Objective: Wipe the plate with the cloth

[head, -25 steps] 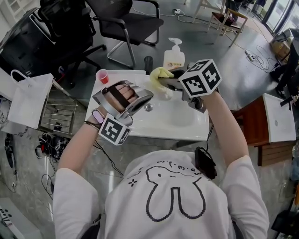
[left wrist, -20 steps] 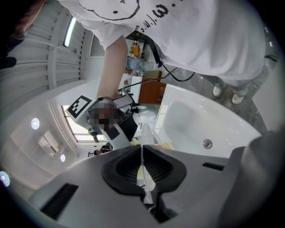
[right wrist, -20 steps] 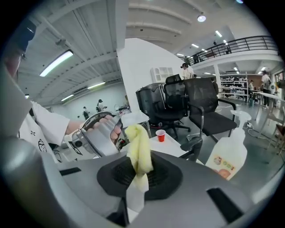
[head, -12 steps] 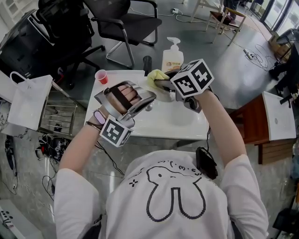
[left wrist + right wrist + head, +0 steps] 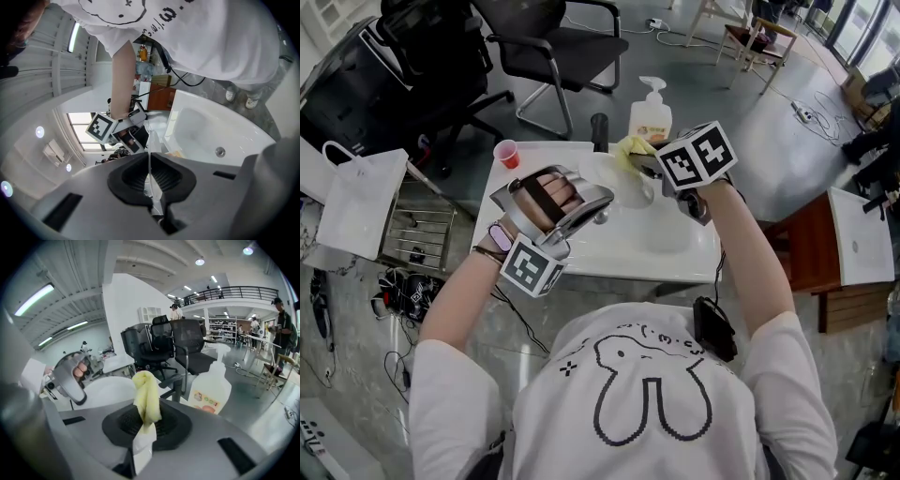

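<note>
The left claw (image 5: 150, 176) and the right claw (image 5: 146, 423) are pale grey shells with black ribbed pads (image 5: 171, 425), and behind each sits a white cube with black square markers, the left cube (image 5: 532, 265) and the right cube (image 5: 697, 157). Beside the left cube is a wristwatch (image 5: 497, 234) with a lilac face; the person wears a white short-sleeved T-shirt (image 5: 534, 412) bearing a black pixelled rabbit outline.

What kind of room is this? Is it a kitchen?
Probably not a home kitchen. It looks more like a big office or workshop hall. Office chairs stand around, a power strip lies on the floor, and an upper balcony with railings runs behind.
</note>
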